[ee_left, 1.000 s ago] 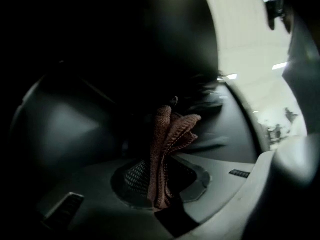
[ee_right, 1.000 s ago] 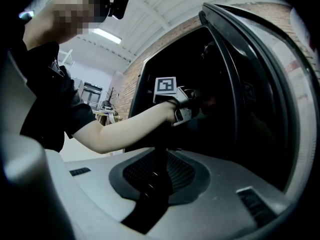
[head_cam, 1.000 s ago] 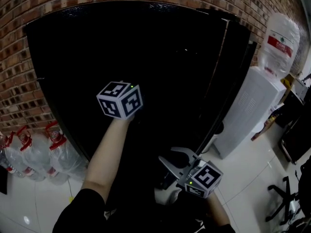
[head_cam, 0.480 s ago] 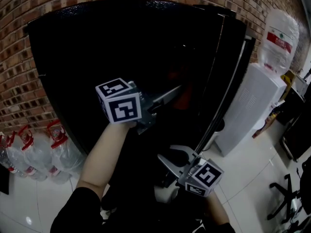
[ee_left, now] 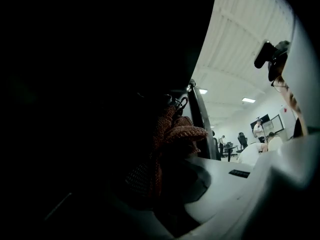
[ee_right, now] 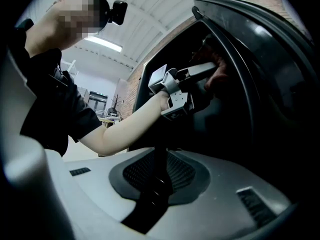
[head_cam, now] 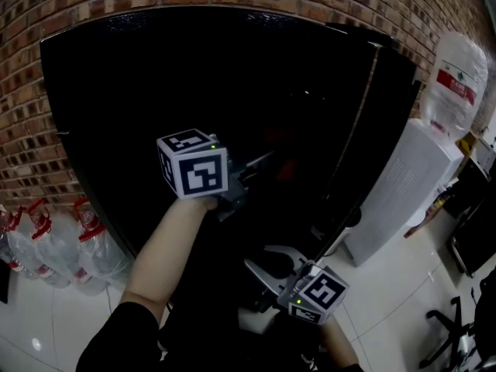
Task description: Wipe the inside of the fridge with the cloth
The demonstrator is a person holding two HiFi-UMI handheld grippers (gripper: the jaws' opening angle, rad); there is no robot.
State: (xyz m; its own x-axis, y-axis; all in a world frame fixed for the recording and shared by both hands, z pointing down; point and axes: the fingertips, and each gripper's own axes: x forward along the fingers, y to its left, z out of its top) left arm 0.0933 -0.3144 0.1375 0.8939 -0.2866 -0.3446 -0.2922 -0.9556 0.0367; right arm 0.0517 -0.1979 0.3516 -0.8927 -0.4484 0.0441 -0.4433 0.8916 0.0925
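Note:
The black fridge (head_cam: 139, 76) fills the head view, and its inside is very dark. My left gripper (head_cam: 270, 158) reaches into it at mid height, its marker cube toward me. It is shut on a red knitted cloth (head_cam: 287, 169), which bunches up just past the jaws in the left gripper view (ee_left: 172, 134). The right gripper view shows that gripper (ee_right: 212, 69) and the cloth (ee_right: 218, 75) inside the opening. My right gripper (head_cam: 260, 259) hangs low in front of the fridge, open and holding nothing.
The fridge door's edge (head_cam: 363, 122) stands open on the right. A white water dispenser (head_cam: 403, 184) with a bottle (head_cam: 457, 76) on top is beyond it. Several water jugs (head_cam: 54, 246) stand by the brick wall (head_cam: 31, 130) at the left. A chair base (head_cam: 449, 324) is at lower right.
My left gripper has swung round with the cloth. A second ago its jaws were hidden behind the cube; they now point right, inside the fridge. The right gripper has hardly moved.

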